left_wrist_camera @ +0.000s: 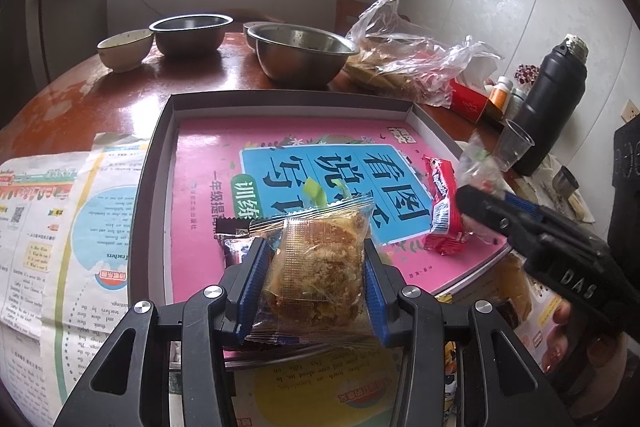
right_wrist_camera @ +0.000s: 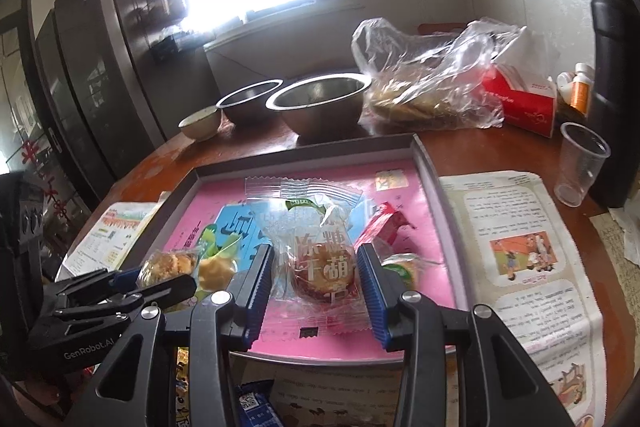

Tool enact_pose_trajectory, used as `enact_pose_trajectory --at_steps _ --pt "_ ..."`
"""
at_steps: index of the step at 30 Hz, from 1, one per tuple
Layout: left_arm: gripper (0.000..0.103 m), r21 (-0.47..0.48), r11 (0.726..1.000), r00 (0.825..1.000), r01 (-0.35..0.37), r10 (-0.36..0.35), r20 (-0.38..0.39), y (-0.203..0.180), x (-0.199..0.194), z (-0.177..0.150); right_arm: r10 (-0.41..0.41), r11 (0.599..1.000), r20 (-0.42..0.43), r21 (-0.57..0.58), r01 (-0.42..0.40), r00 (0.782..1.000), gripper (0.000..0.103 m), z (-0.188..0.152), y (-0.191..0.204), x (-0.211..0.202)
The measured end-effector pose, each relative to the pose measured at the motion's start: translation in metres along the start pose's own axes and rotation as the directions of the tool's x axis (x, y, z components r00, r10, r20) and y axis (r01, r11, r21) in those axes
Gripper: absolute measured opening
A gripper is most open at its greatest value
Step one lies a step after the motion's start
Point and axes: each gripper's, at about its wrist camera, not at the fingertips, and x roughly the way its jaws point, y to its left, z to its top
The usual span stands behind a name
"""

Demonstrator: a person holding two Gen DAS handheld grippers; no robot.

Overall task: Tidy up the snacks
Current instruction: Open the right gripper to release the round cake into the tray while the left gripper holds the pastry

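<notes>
Our left tongs (left_wrist_camera: 314, 279) pinch crumbly cake pack (left_wrist_camera: 320, 267) over tray (left_wrist_camera: 156, 163). Our right tongs (right_wrist_camera: 316, 283) pinch clear cookie pack (right_wrist_camera: 320, 267). Red snack (left_wrist_camera: 442, 203) at 2 o'clock.

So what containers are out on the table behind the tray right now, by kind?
Steel bowls: 2
Ceramic bowl: 1
Clear plastic cup: 1
Black flask: 1
Total: 5
A rim behind the steel bowls in the left wrist view may be another bowl; not counted.
</notes>
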Motion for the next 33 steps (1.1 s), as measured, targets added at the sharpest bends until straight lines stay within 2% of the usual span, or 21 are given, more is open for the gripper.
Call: enact_pose_trajectory --at_steps 12,33 --pt "0.047 -0.006 1.000 1.000 -0.007 0.007 -0.002 0.002 0.000 0.001 0.023 0.999 -0.069 -0.048 -0.026 0.997 0.043 -0.016 0.022 0.019" --pt "0.047 -0.004 1.000 1.000 -0.010 0.010 -0.003 0.002 -0.001 0.000 0.008 1.000 -0.082 -0.008 -0.009 0.997 0.044 -0.017 0.011 0.019"
